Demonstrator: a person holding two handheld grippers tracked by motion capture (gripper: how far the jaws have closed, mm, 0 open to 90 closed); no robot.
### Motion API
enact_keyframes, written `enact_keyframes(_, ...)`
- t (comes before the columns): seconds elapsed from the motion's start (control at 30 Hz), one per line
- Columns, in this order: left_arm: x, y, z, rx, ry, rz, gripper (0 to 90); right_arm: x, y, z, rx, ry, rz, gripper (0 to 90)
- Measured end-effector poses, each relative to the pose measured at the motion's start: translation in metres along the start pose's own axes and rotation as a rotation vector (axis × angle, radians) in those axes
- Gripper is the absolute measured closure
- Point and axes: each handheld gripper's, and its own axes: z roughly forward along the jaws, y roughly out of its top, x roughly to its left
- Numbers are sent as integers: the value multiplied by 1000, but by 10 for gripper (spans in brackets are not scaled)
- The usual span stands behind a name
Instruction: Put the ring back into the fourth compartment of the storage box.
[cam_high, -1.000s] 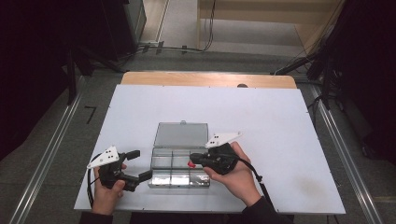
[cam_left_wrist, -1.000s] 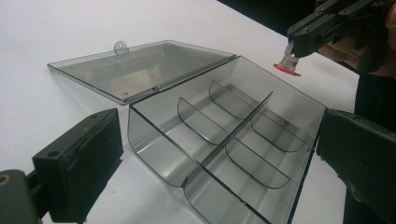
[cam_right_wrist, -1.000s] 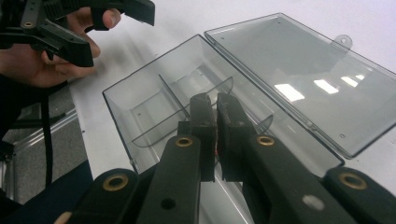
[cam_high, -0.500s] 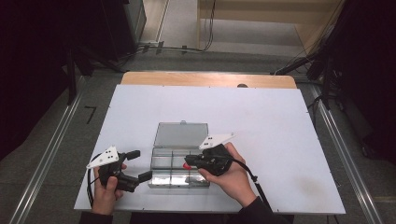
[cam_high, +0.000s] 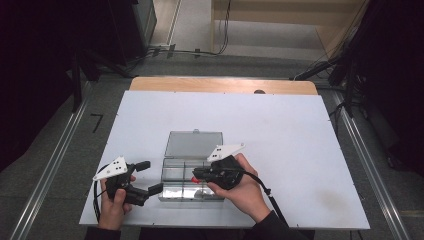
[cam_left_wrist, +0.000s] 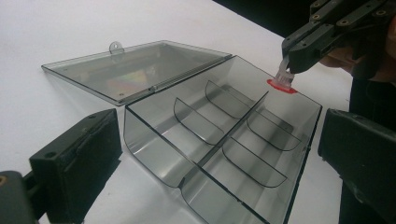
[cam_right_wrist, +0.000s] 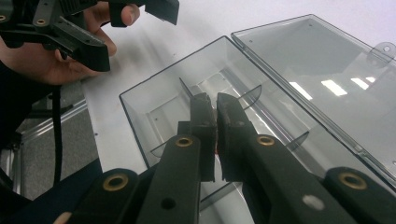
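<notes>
**Small clear piece with a red base held over the open box**

The small clear piece with a red base (cam_left_wrist: 283, 79) is pinched in the right claw (cam_high: 196, 176), hanging at the far rim of the compartment box (cam_left_wrist: 154, 154), above one of its empty cells. The box sits on the white table (cam_high: 300, 130) with its lid (cam_high: 194, 144) folded flat behind it. The left claw (cam_high: 151, 177) stands spread just beside the box's left end, seemingly to steady it. The step in hand looks like placing the piece into a cell. The next move calls for lowering it between the curved dividers (cam_left_wrist: 198, 122), then parting the jaws without snagging a wall.
</notes>
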Motion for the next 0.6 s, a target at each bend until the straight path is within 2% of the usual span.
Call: enact_keyframes(0.6,0,1,0,2,3,8,0,8,3,12,7,13,-15,846)
